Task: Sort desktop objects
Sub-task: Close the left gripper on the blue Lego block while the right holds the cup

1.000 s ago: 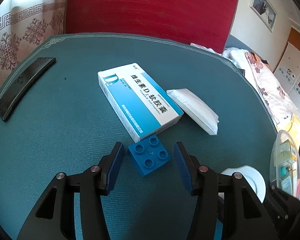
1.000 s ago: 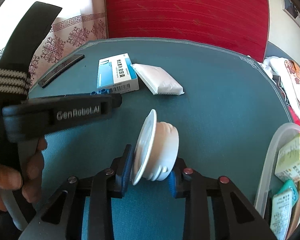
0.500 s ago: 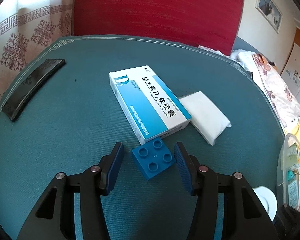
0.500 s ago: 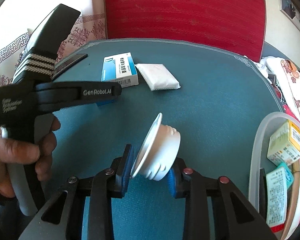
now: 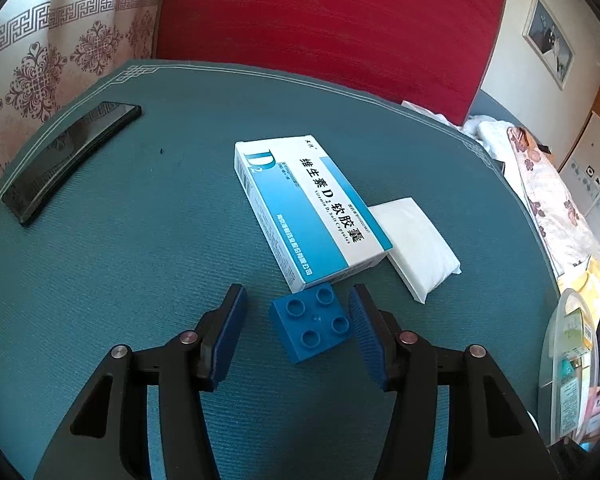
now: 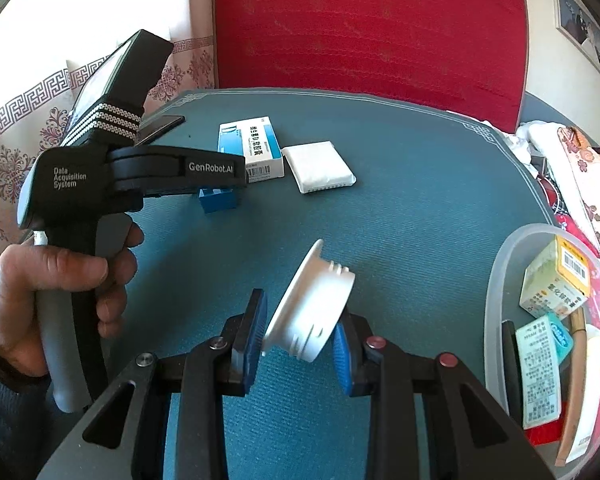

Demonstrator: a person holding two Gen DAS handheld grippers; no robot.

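**Two grippers at work over the green mat: one straddling a brick, one carrying a lid.**

The left gripper (image 5: 296, 324) stood with its jaws partly open on either side of the blue brick (image 5: 312, 326); the right pad lay at the brick's edge, the left pad clear of it, so no grip was made. The brick lay just near of the medicine box (image 5: 312, 212), with a white packet (image 5: 416, 248) to the box's right and a black phone (image 5: 68, 160) far left. The right gripper (image 6: 300, 338) held a white lid (image 6: 310, 308), tilted, its jaws narrow and pressed on it, above the mat and left of the clear bin (image 6: 500, 280). The step in hand appeared to be picking up the brick; the next move would call for closing squarely on its sides without nudging the box, and for carrying the lid right to the bin.
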